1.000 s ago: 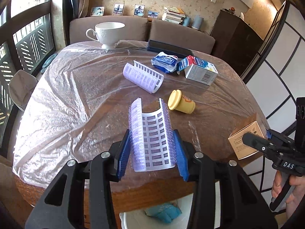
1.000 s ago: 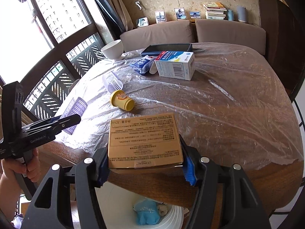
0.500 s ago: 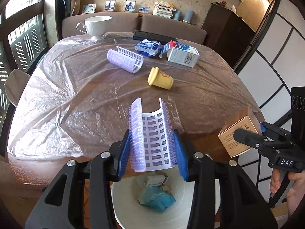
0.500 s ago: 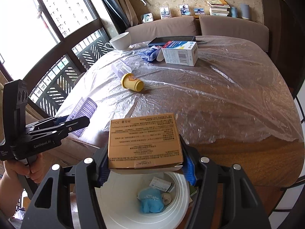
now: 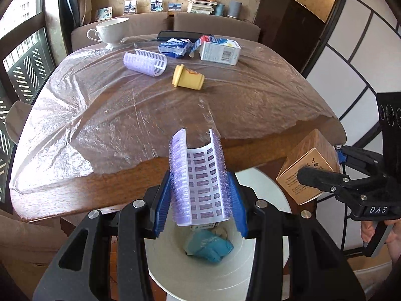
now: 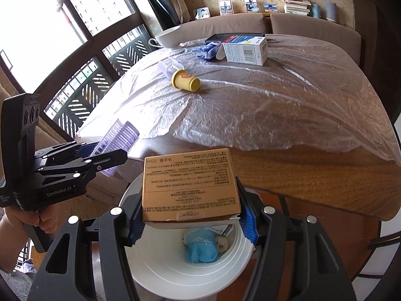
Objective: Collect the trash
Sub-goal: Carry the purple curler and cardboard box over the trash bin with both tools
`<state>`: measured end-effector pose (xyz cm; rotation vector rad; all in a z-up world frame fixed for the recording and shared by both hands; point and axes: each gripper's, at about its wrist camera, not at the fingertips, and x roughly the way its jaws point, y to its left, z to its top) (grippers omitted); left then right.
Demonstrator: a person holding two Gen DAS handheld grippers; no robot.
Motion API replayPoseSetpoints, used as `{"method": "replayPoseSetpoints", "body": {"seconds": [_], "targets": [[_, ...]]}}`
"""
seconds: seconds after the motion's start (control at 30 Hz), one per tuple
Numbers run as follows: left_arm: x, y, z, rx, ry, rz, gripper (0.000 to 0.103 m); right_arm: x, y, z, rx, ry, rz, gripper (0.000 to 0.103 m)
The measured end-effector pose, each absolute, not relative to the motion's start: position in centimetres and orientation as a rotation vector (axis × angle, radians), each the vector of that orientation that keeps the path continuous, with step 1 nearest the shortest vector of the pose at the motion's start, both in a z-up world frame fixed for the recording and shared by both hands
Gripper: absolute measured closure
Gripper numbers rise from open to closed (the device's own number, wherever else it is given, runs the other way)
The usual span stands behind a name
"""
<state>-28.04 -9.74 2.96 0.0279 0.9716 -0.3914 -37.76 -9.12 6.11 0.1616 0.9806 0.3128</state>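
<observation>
My left gripper [image 5: 199, 200] is shut on a purple hair roller piece [image 5: 199, 180] and holds it over the white trash bin [image 5: 265, 195] below the table's near edge. My right gripper [image 6: 190, 215] is shut on a tan cardboard box [image 6: 189, 183], also over the bin [image 6: 160, 271]. The bin holds a blue crumpled wrapper [image 6: 200, 248] and small scraps. On the table lie a second purple roller piece [image 5: 145, 62], a yellow cup on its side [image 5: 188, 77], a blue packet [image 5: 175, 47] and a white carton [image 5: 220, 52].
The brown table [image 5: 87, 193] is covered with clear plastic film. A white teacup [image 5: 111, 31] and a dark flat case [image 5: 175, 34] stand at its far edge. Sofa backs lie behind, windows to the left, a dark cabinet [image 5: 283, 17] at the back right.
Both grippers have drawn back from above the table edge to over the bin, each still holding its item. The bin has come fully into view.
</observation>
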Motion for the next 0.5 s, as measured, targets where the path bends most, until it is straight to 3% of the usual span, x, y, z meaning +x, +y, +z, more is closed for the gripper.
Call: {"method": "replayPoseSetpoints", "body": {"seconds": [0.5], "targets": [[-31.3, -11.4, 0.4, 0.172, 1.024, -0.404, 0.059, -40.0, -7.9, 4.2, 0.127, 1.043, 0.336, 0.043]]}}
